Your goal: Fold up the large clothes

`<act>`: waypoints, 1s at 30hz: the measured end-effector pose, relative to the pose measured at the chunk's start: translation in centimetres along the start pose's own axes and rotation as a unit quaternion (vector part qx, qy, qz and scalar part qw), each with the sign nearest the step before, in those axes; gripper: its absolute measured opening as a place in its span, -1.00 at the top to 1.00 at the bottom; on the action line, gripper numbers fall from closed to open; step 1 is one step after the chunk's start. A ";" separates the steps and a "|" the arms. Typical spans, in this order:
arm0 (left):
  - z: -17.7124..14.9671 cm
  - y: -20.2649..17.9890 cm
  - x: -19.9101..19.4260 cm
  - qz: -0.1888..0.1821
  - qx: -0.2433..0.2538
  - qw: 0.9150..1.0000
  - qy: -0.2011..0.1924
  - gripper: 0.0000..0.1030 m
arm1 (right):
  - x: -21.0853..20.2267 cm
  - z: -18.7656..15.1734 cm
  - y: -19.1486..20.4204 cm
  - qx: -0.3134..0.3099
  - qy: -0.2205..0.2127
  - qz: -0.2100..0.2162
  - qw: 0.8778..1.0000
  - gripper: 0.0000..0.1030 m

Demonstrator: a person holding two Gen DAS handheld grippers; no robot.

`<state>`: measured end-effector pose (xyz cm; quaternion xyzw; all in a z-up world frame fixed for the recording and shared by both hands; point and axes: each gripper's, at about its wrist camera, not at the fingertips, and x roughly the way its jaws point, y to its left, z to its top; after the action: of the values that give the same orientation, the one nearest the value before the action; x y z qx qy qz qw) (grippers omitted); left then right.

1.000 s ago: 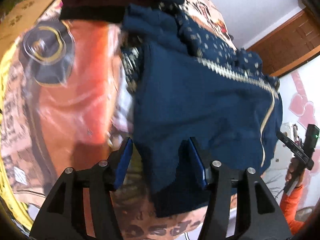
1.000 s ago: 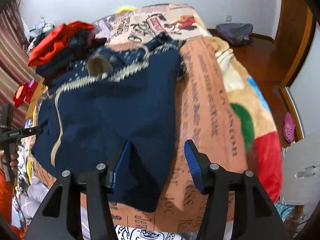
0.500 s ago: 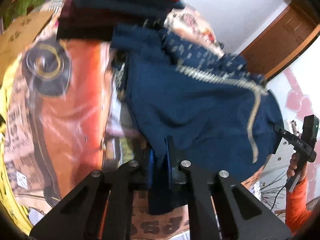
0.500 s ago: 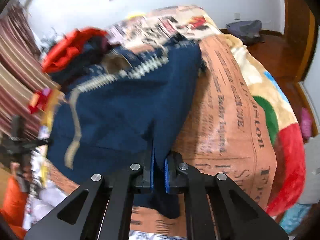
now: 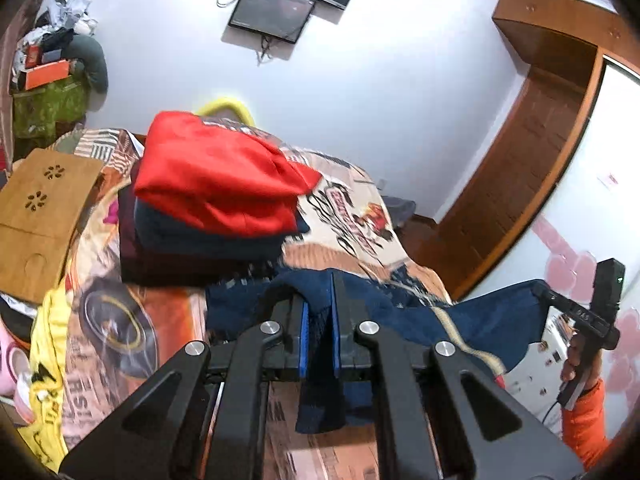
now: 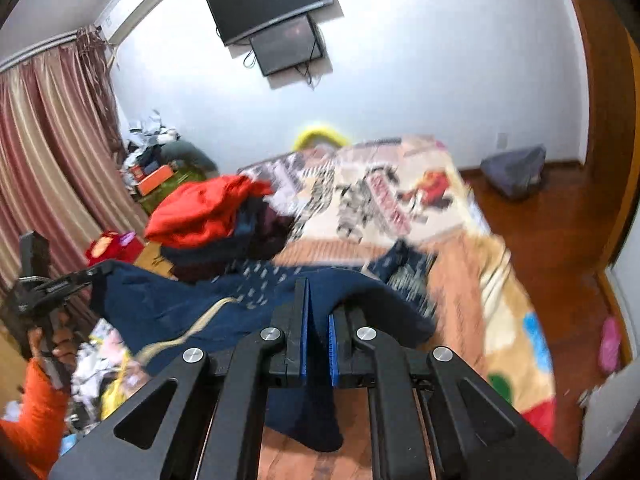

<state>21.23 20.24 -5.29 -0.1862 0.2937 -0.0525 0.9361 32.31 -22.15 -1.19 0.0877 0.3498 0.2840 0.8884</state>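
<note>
You have lifted both tools since a moment ago. Your left tool and right tool each pinch an edge of the navy garment, stretched between them above the bed near its foot edge; folded clothes sit behind.

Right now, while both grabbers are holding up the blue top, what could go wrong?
1. The left gripper and right gripper each pinch only a narrow bit of the navy sweater, so an edge might slip out.
2. The lifted cloth hangs close to the stack of folded clothes; swinging it forward could knock the red top off.
3. Part of the sweater trails on the blanket, so the fold may come out crooked.
</note>
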 end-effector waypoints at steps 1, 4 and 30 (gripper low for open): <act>0.6 0.1 1.1 0.012 0.003 1.000 0.001 0.85 | 0.6 0.6 -0.5 0.006 0.000 -0.001 1.000 0.87; 1.5 1.2 4.9 0.039 -0.004 0.999 0.016 0.85 | 3.2 1.9 -1.8 0.036 0.009 -0.011 0.999 0.87; -3.8 2.1 14.1 0.138 0.107 0.978 0.110 -0.08 | 11.4 -1.6 -6.4 -0.008 0.108 -0.141 0.984 0.25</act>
<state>30.60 18.02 -16.46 -0.0359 0.4108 0.0256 0.9106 40.84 -20.99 -11.17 -0.0008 0.4506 0.1659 0.8772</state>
